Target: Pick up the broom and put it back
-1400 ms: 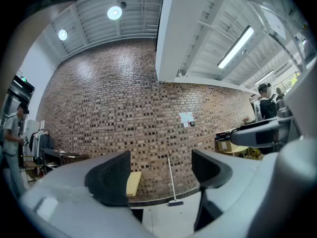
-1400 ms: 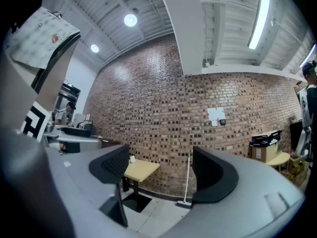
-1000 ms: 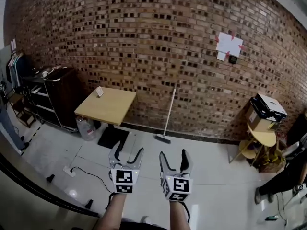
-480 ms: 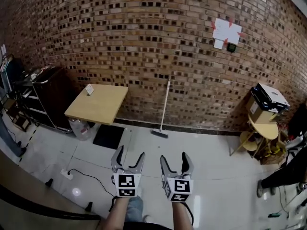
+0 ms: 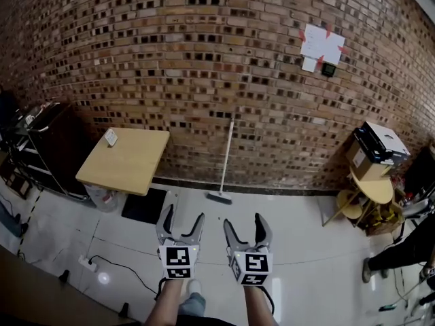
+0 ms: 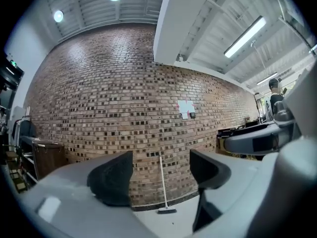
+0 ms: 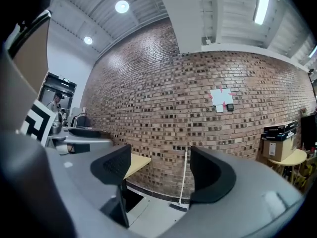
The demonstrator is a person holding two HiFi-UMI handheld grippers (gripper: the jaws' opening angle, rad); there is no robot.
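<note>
A broom (image 5: 225, 160) with a pale handle leans upright against the brick wall, its head (image 5: 218, 197) resting on the white floor. It also shows far off between the jaws in the left gripper view, broom (image 6: 162, 185), and in the right gripper view, broom (image 7: 183, 182). My left gripper (image 5: 180, 222) and right gripper (image 5: 240, 226) are held side by side low in the head view, well short of the broom. Both stand open with nothing between their fingers.
A small wooden table (image 5: 124, 159) stands left of the broom, with a black mat (image 5: 143, 205) under it. A dark cabinet (image 5: 47, 141) is at far left. A round side table with boxes (image 5: 374, 175) sits at right. A power strip and cable (image 5: 95, 263) lie on the floor.
The view has moved closer to the wall and shifted; the table and broom sit further left and lower. Both grippers stay open, held together as before.
</note>
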